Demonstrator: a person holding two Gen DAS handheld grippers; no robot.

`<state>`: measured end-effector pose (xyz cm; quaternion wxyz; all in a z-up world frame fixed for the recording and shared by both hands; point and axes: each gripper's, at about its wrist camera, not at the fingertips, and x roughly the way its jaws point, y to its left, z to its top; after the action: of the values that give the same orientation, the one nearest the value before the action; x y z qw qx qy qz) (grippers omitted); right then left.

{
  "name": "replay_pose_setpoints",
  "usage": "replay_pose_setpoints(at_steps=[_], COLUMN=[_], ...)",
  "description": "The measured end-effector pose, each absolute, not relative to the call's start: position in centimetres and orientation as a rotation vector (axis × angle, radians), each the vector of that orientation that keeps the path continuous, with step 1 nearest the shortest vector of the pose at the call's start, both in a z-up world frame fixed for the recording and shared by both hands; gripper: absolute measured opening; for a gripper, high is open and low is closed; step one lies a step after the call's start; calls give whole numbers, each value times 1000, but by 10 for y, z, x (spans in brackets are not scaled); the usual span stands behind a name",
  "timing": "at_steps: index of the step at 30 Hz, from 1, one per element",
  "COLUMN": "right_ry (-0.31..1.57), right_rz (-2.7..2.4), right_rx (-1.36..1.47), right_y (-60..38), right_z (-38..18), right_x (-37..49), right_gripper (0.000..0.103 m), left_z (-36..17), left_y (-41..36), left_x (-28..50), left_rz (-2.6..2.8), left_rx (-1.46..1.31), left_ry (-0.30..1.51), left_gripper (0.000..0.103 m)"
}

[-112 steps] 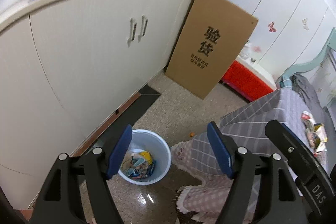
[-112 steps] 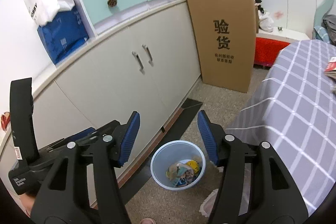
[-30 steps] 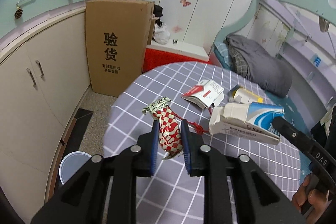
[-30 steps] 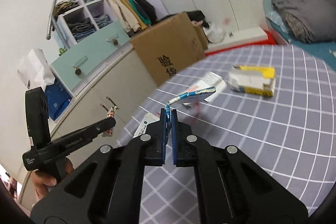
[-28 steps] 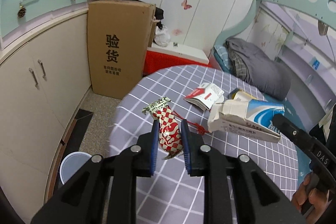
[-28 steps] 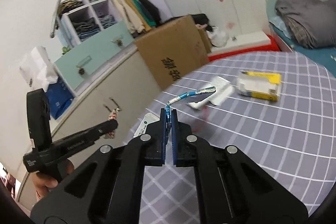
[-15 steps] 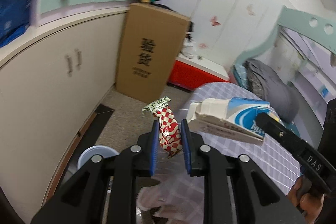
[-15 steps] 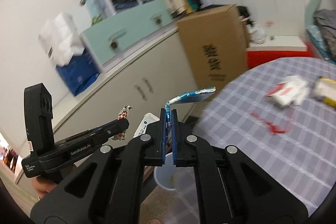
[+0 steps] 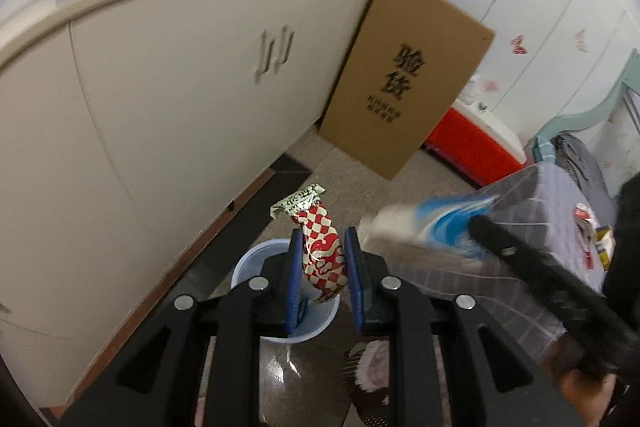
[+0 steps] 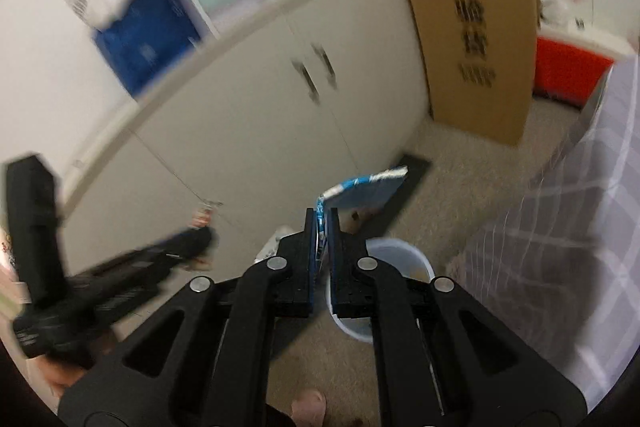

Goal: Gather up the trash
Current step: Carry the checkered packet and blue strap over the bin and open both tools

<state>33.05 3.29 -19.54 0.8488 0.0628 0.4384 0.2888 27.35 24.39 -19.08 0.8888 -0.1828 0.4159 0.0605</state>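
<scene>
A red-and-white checked wrapper (image 9: pixel 322 247) is pinched between the jaws of the left gripper (image 9: pixel 320 269), directly above the pale blue bin (image 9: pixel 248 267). A blue-and-white carton (image 10: pixel 362 193) is clamped in the right gripper (image 10: pixel 322 247), just left of the bin (image 10: pixel 400 253).

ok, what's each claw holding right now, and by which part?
Left claw: red-checked wrapper, gripped mid-body. Right claw: blue-white carton, pinched by its flattened end.
</scene>
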Motion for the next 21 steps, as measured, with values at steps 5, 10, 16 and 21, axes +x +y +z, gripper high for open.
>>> replay_pose_setpoints(at_steps=[5, 10, 16, 21], right_ry=[947, 916, 875, 797], right_rz=[587, 581, 566, 521], right_rx=[90, 75, 85, 85], right_y=[40, 33, 23, 13], right_z=[-217, -209, -196, -181], right_x=[325, 317, 314, 306], right_gripper=[49, 50, 54, 57], left_z=[-211, -219, -222, -221], left_y=[252, 245, 234, 227], left_x=[278, 284, 287, 291], left_rz=[136, 124, 108, 100], left_rx=[-374, -378, -371, -362], left_ry=[902, 924, 933, 938], left_gripper=[20, 20, 20, 20])
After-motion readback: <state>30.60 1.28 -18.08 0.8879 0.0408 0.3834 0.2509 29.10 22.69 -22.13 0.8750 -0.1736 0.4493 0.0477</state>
